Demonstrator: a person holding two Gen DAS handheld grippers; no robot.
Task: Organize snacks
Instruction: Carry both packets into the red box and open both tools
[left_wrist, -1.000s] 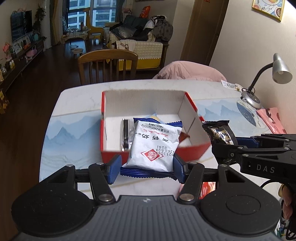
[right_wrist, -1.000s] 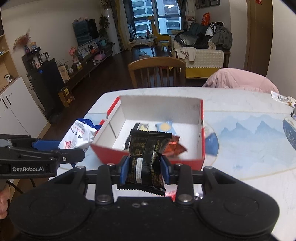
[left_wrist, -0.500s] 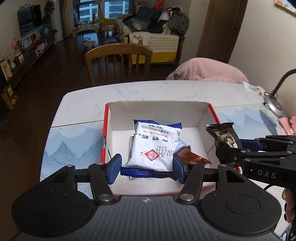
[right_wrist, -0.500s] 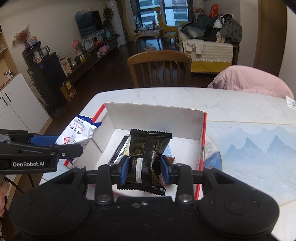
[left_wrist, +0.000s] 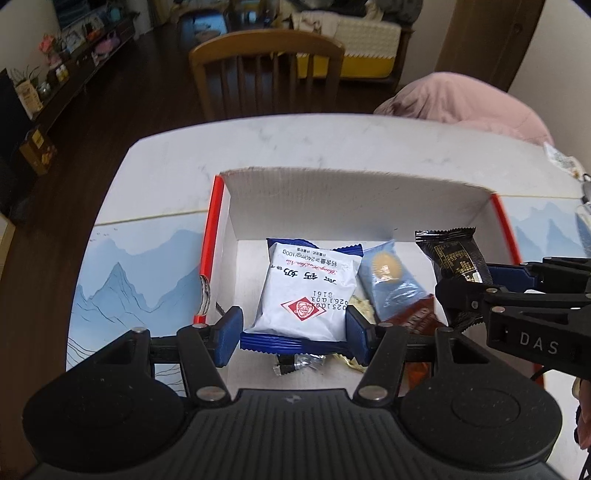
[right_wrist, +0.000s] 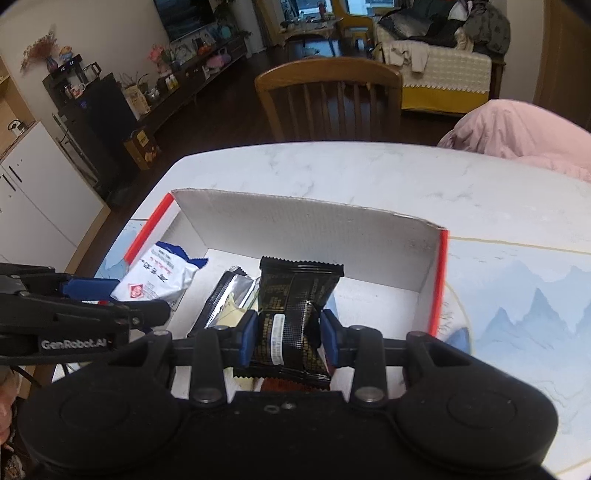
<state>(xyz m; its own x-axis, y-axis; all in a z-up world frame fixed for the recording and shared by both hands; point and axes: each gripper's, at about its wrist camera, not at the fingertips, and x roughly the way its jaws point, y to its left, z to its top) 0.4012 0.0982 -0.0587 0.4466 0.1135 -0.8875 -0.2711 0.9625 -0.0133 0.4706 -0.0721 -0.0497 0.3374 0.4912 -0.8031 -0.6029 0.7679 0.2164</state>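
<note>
My left gripper (left_wrist: 293, 332) is shut on a white and blue snack packet (left_wrist: 308, 291) and holds it over the inside of the red and white cardboard box (left_wrist: 354, 199). My right gripper (right_wrist: 290, 341) is shut on a black snack packet (right_wrist: 293, 310), also over the box (right_wrist: 306, 229), to the right of the left one. In the left wrist view the black packet (left_wrist: 452, 258) shows at the right. In the right wrist view the white packet (right_wrist: 159, 277) shows at the left. Several snacks lie on the box floor, among them a light blue packet (left_wrist: 388, 277) and a silver one (right_wrist: 225, 299).
The box stands on a white table with a blue mountain print (left_wrist: 122, 280). A wooden chair (left_wrist: 266, 70) stands at the far side. A pink cushion (left_wrist: 461, 99) lies behind the table at the right.
Both grippers have moved forward from the box's near wall to above its inside, each still holding its packet. More of the box floor and its snacks now shows.
</note>
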